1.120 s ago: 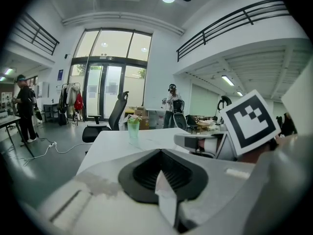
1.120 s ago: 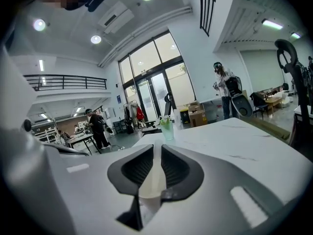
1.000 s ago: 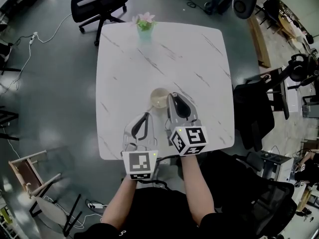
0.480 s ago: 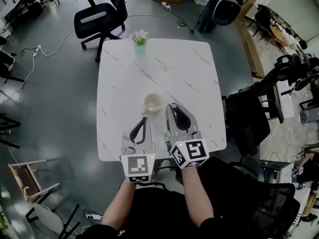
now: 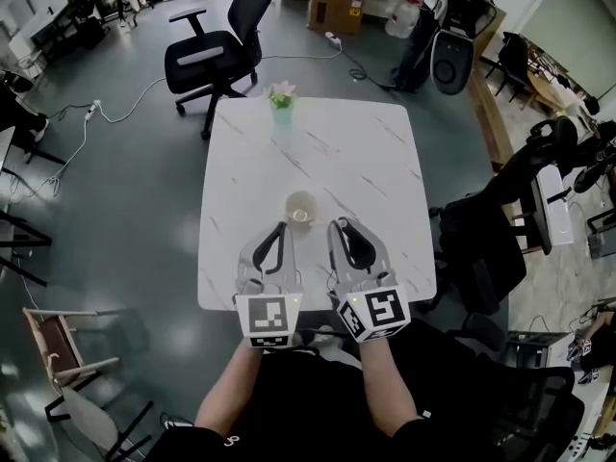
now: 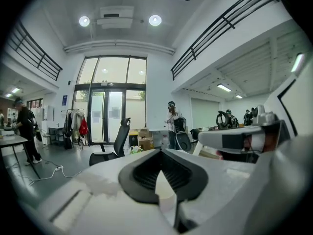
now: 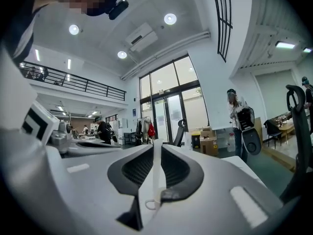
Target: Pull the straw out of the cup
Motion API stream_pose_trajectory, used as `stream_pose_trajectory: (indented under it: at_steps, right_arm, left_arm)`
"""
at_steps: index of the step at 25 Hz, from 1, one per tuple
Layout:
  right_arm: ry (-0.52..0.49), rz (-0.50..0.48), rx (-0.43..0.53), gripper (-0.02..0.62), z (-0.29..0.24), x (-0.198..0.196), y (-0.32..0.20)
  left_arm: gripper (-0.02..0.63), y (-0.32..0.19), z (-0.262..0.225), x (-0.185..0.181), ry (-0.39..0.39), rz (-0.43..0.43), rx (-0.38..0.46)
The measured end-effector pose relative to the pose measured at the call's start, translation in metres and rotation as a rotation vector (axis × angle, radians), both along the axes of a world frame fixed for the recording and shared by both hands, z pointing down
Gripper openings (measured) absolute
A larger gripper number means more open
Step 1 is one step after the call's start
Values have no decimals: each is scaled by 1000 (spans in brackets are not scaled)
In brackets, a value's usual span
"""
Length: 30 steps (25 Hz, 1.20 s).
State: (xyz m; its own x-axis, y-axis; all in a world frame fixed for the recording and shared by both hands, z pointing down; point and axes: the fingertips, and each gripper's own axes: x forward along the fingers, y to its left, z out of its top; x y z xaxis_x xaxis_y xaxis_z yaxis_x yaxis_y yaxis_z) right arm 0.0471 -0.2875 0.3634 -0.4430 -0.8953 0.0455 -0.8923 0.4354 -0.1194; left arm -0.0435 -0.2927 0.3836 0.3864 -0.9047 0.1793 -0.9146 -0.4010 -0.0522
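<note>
A pale cup (image 5: 301,207) stands upright near the middle of the white marble table (image 5: 366,162). My right gripper (image 5: 337,225) hovers just right of it and nearer the front edge, not touching it. It is shut on a thin white straw (image 7: 155,175), which lies along the pads and pokes out past the tips of the right gripper (image 7: 156,144). In the head view the straw is too thin to make out. My left gripper (image 5: 279,228) hangs beside it, front-left of the cup. The left gripper (image 6: 159,152) has its tips together and holds nothing.
A small potted flower (image 5: 281,99) sits at the table's far edge. A black office chair (image 5: 207,58) stands behind the table, dark chairs (image 5: 481,239) at its right, a wooden chair (image 5: 58,340) at lower left. Cables run over the floor, and people stand far off.
Both grippers have drawn back from the cup toward the front edge and risen. The right gripper's tips, earlier at the cup's rim, now stand apart from it.
</note>
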Motion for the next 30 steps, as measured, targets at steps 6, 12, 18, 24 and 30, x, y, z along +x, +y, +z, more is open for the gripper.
stream_pose_trajectory:
  at_steps: [6,12,18,24,30]
  right_arm:
    - [18,-13,30,46,-8,6,4]
    - [24,-18,57,46,-24,8,-3]
    - [37,-34,52,46,-23,5,-7]
    - [47,-42,54,46,-24,1,-9]
    - [56,-54,57,46,-28,-4,-10]
  left_arm:
    - [2,-5,-16,-5,-13,-30,46]
    - [2,-8,-27,-2,1,-34,71]
    - [2,-12,-23,-7,54,-57,42]
    - [2,-14,-26,-8,70,-59,51]
    - [2,-14,-27,-11,79,-63,46]
